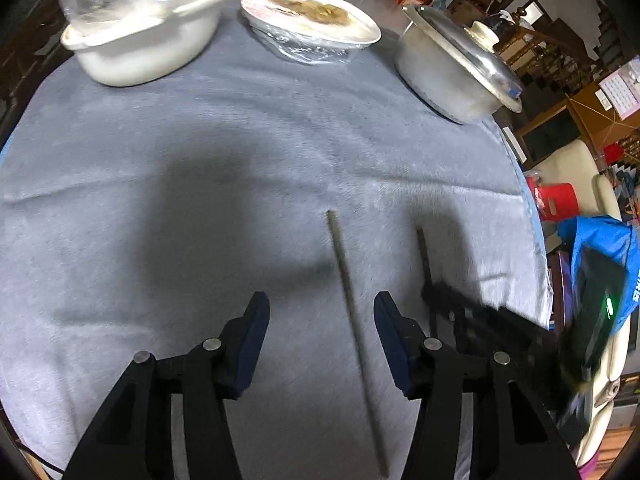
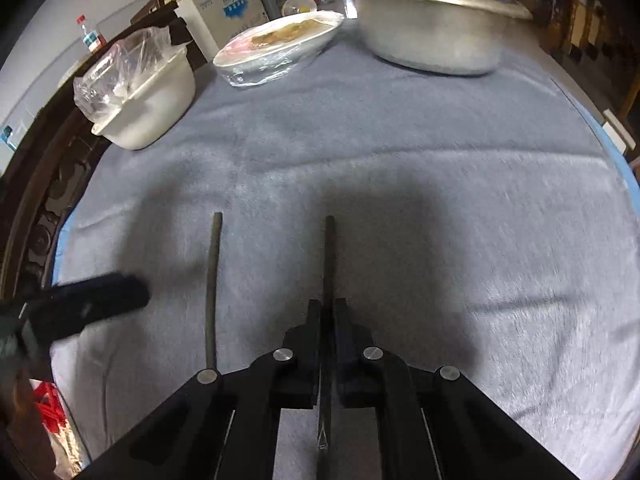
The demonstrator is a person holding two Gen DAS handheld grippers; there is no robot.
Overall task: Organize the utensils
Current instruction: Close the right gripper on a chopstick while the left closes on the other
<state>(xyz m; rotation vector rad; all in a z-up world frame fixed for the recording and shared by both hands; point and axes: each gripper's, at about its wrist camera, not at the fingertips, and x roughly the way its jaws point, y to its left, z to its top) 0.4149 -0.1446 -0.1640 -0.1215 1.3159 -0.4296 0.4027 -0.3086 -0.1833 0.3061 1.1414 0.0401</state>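
The job looks about half done: the right hand-held gripper [image 2: 328, 312] is clamped on one chopstick [image 2: 329, 256] near the worktop's [image 2: 440, 168] front edge, while the second chopstick [image 1: 352, 312] lies between the left hand-held gripper's [image 1: 320, 320] wide-open, empty jaws.

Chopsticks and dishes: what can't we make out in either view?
- Held chopstick, right wrist view: the near end is hidden between the shut right tongs.
- Loose chopstick, left wrist view: motion-blurred.
- Pot: lid hides the contents.
- White tub: crumpled plastic hides the inside.
- Left tongs: open, holding nothing.
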